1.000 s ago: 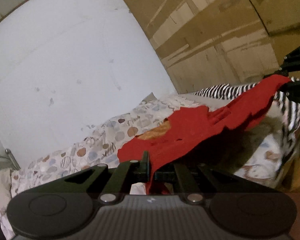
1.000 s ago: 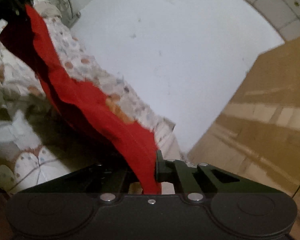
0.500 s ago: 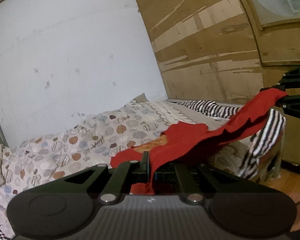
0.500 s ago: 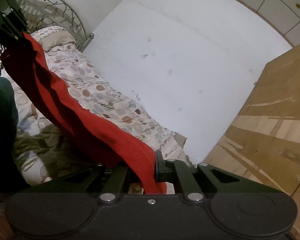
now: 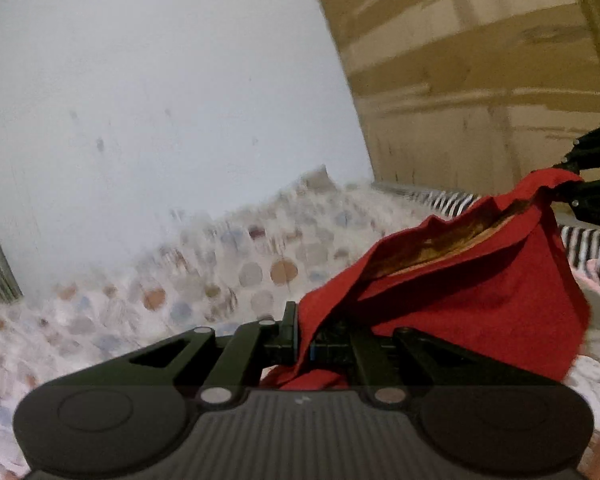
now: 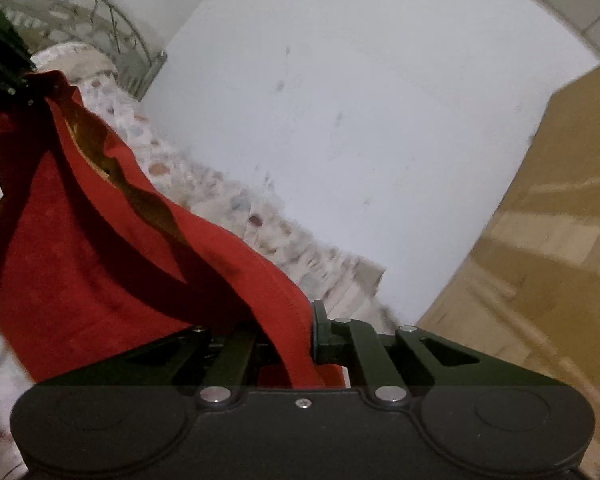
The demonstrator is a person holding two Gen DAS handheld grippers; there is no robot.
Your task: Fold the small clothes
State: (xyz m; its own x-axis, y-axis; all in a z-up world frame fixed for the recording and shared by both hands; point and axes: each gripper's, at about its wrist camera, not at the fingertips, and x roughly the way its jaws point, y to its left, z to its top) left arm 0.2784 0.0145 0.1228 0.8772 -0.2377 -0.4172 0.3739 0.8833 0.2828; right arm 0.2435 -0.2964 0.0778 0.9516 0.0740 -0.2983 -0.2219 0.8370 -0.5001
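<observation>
A small red garment [image 5: 472,292] with an orange patch inside hangs in the air between my two grippers, above the bed. My left gripper [image 5: 304,336] is shut on one edge of it. My right gripper [image 6: 306,336] is shut on the opposite edge; it also shows in the left wrist view [image 5: 572,188] at the far right. In the right wrist view the red garment [image 6: 84,264] sags in a loose pouch toward the left gripper [image 6: 18,80] at the upper left.
The bed with a spotted sheet [image 5: 220,276] lies below, against a white wall [image 5: 160,100]. A striped cloth [image 5: 452,204] lies at the bed's far end. A wooden wardrobe [image 5: 480,80] stands on the right. A metal headboard [image 6: 100,28] is at the bed's head.
Both grippers stay shut on the garment. It has gone from a stretched band to a sagging pouch, and the grippers seem closer together. The views are blurred by motion.
</observation>
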